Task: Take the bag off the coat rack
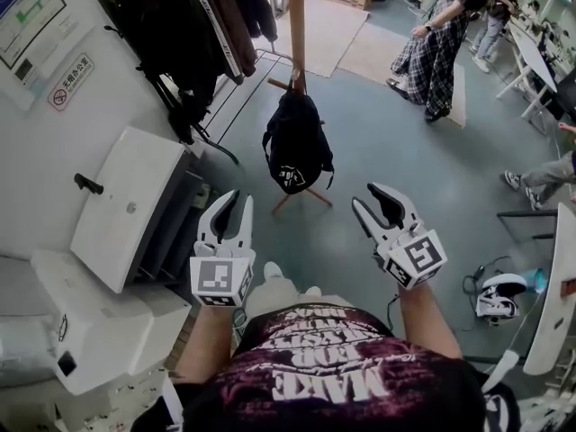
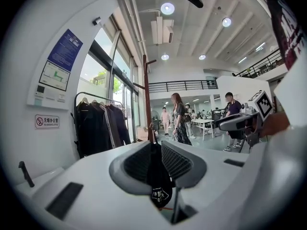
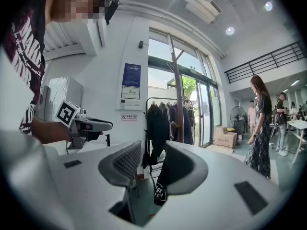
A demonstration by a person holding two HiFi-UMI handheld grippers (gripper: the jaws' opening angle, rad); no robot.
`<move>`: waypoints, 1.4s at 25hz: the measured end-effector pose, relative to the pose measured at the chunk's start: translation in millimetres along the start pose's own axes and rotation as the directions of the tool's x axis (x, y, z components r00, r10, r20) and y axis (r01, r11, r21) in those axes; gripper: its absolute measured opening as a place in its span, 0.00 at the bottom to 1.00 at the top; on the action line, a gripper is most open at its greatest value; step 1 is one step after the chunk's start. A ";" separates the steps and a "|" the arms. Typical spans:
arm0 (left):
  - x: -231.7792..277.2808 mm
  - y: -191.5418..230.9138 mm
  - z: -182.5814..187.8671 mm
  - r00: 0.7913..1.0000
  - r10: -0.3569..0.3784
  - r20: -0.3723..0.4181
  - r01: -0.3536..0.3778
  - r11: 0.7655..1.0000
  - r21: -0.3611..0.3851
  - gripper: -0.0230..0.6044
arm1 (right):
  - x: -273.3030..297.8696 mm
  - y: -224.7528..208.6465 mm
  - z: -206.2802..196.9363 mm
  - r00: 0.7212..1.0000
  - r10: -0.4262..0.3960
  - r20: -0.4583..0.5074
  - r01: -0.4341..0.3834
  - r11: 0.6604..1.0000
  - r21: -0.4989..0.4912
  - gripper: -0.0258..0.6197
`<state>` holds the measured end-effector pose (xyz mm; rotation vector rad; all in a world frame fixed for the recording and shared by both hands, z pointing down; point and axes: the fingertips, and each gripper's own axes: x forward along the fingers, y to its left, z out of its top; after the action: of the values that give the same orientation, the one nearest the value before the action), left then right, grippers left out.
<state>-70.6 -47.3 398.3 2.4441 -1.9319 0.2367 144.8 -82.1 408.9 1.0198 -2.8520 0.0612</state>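
A black bag (image 1: pixel 295 142) is seen hanging by its top loop from a hook on the wooden coat rack (image 1: pixel 296 25), its body resting against the pole above the rack's splayed feet. Both grippers are held short of it, well apart from the bag and not touching it. The left gripper (image 1: pixel 236 202) is pointed toward the rack from the lower left. Its jaws are parted with nothing between the pads, and in the left gripper view the bag is framed far off through the gap. The right gripper (image 1: pixel 371 202) is held to the lower right of the bag. Its jaws are spread wide and empty, and in the right gripper view the bag is partly covered by the right-hand jaw. A garment rail with dark clothes (image 1: pixel 193 21) is set against the wall left of the rack. A person in a plaid dress (image 1: pixel 439 52) is seen beyond it on the floor.
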 end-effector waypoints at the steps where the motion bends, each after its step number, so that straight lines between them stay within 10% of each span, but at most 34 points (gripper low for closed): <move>1: 0.5 2.5 -0.1 1.000 0.001 -0.001 -0.001 1.000 -0.001 0.15 | 3.2 0.5 1.2 1.000 0.003 0.000 -0.003 1.000 0.000 0.29; 35: 184.5 109.4 24.7 0.984 -0.173 0.031 0.173 0.985 0.025 0.15 | 176.0 -75.2 27.3 0.996 -0.086 -0.009 0.086 0.996 0.007 0.29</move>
<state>-132.6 -253.8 389.0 2.6272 -1.7233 0.2168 54.8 -253.2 402.7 1.1400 -2.7984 0.0689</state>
